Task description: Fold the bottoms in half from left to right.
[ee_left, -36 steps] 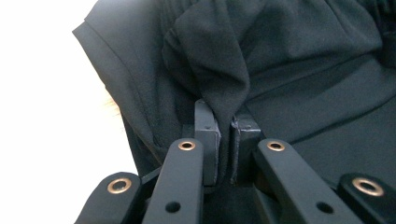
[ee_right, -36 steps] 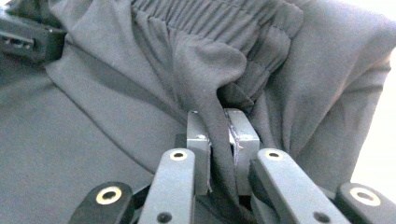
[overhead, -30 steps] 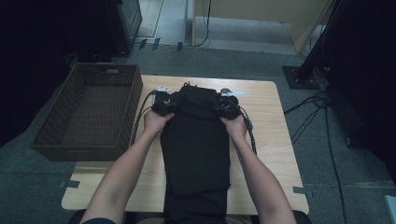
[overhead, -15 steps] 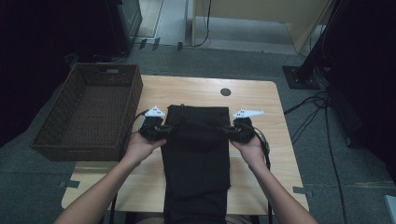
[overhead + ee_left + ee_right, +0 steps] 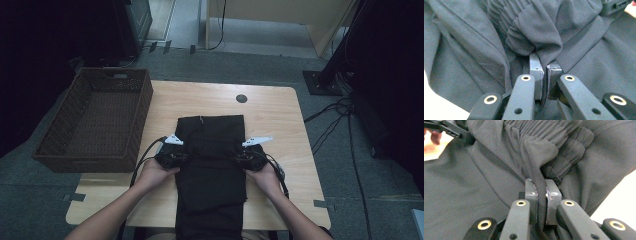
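From the high view, a black garment [image 5: 211, 170] lies lengthwise down the middle of a wooden table [image 5: 280, 120], its near end hanging over the table's front edge; the left gripper [image 5: 172, 157] grips its left edge and the right gripper [image 5: 248, 159] its right edge, the person's forearms coming in from below; a brown wicker basket [image 5: 95, 120] stands at the table's left side, just beside the garment but apart from it.

In the left gripper view, the jaws stand nearly together, pinching a bunched fold of the dark fabric [image 5: 536, 32], with gathered elastic ribbing above the fold; a pale strip of table shows at lower left.

In the right gripper view, the pads are pressed onto a narrow pleat of the same cloth [image 5: 541, 157], just below a gathered waistband [image 5: 564, 135]; the other gripper's black jaw and fingers of a hand show at upper left.
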